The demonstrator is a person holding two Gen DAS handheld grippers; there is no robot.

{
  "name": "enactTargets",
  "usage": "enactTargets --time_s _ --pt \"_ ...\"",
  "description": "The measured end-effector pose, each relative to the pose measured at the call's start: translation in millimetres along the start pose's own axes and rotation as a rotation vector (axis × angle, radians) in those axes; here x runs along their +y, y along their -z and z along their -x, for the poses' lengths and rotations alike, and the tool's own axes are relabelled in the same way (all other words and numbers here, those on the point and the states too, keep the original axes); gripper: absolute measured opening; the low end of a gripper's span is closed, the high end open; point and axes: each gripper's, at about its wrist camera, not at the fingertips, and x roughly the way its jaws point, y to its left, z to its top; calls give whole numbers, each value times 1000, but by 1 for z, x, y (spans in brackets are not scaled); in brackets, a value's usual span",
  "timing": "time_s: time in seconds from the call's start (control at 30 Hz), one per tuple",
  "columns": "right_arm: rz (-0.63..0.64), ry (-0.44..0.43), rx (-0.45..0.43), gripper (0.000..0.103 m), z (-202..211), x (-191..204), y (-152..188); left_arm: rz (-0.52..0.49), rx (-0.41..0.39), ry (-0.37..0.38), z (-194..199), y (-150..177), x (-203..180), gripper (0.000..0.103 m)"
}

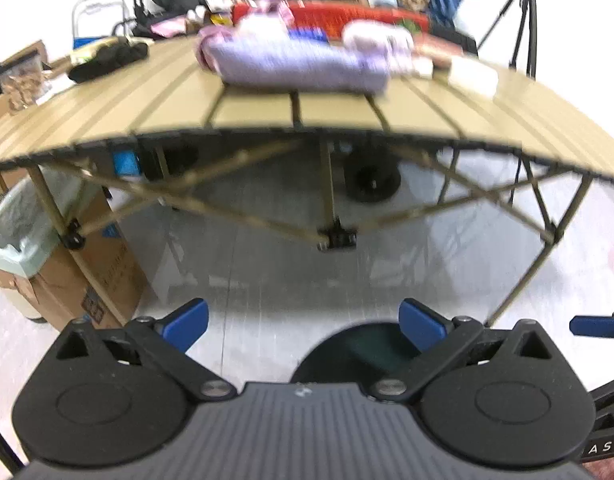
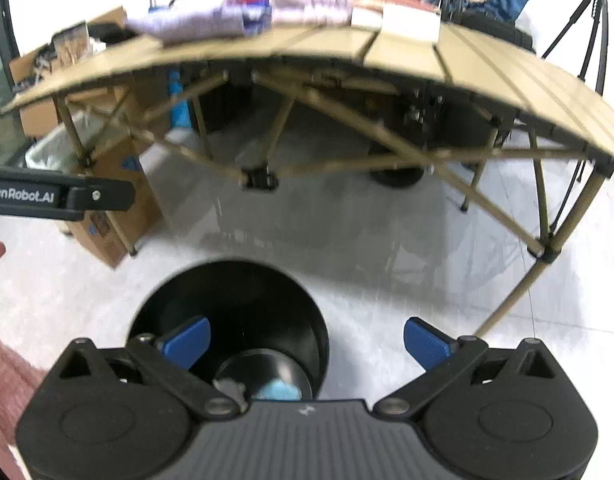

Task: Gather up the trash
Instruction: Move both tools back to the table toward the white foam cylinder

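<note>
Hovering right claw [image 2: 305, 340] over bin [image 2: 231, 280]

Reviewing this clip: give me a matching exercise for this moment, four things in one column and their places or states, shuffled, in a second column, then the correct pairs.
Things
1. round black trash bin
2. folded lavender cloth
3. left gripper
4. cardboard box lined with a pale green bag

Places or states
A. on the tan slatted folding table
B. on the floor beside the table's left legs
C. on the floor under the right gripper, light blue scrap at its bottom
D. open, holding nothing

Pairs: 1-C, 2-A, 3-D, 4-B
</note>
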Motion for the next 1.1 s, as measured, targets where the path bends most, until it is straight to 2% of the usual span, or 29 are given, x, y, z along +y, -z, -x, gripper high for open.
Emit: enactTargets --time_s 0.43,0.63,0.87,1.1 --pt "-43 -69 -329 103 51 -2 -66 127 -223 -7 47 -57 31 103" --pt "-72 -31 -438 103 64 -8 -99 166 -276 -6 54 -81 37 103" --pt "-75 53 -502 103 54 -16 -133 166 -319 -22 47 -110 27 103" --pt "-155 147 -481 103 3 -47 -172 194 -305 -53 19 -128 26 103"
